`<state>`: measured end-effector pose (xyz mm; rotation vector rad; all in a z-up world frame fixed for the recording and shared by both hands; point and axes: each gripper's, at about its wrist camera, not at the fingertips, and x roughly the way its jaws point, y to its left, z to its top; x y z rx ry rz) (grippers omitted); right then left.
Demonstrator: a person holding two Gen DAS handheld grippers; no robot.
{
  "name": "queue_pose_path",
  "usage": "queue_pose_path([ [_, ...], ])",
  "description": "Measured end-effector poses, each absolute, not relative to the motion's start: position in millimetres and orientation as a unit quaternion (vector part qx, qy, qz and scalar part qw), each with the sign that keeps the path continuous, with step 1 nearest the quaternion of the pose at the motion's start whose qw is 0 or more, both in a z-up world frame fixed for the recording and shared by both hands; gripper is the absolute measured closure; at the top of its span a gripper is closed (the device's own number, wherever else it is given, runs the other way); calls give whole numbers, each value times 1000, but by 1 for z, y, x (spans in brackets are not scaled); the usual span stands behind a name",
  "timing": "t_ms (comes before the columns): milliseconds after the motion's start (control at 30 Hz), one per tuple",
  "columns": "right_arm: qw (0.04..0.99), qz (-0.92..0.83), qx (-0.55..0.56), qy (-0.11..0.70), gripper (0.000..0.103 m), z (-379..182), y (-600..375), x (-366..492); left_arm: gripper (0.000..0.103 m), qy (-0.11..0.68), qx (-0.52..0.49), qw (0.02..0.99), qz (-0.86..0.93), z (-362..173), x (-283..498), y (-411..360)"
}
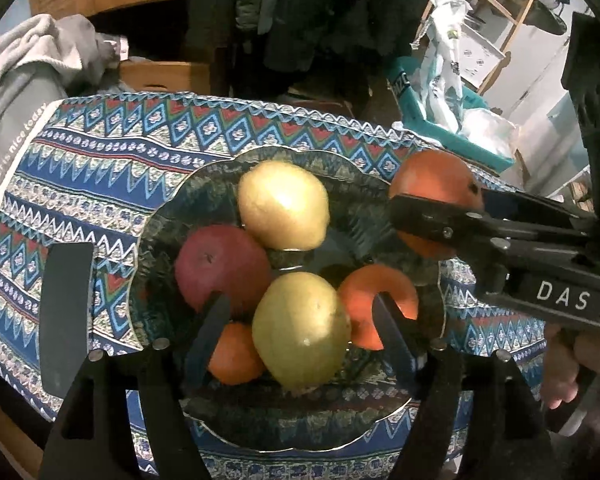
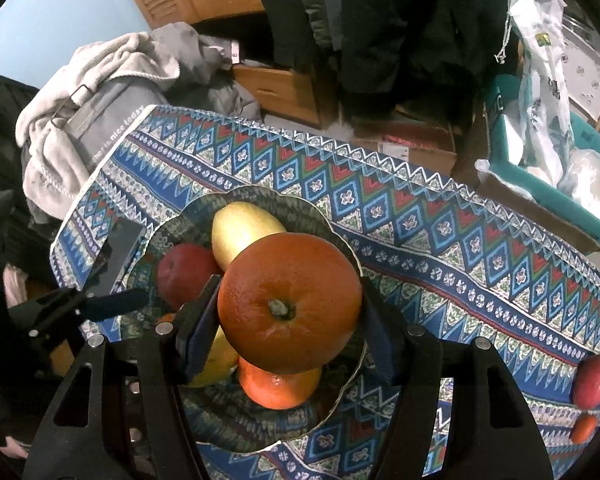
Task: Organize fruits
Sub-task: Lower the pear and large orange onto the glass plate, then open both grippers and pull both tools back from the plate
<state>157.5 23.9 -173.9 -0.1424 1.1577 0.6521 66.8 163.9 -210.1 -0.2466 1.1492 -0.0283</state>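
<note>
Orange-skinned round fruit [image 2: 290,304] sits clamped in our right gripper [image 2: 288,312] jaws; left gripper [image 1: 300,320] jaws gape wide. Released at the glass scalloped plate [image 1: 160,216]'s three o'clock rim, it may roll off.

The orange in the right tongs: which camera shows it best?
The right wrist view: the orange fills the centre, stem end facing the camera, between both fingers. The left wrist view shows it smaller, from the side, over the bowl's rim, partly covered by a finger.
</note>
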Motion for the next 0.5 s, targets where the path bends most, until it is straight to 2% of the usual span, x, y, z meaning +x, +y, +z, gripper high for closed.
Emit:
queue_pose_path([
  [500,763,299,-82,567,38,-206,34,159,27,546,-137,826,8,-220,64,179],
])
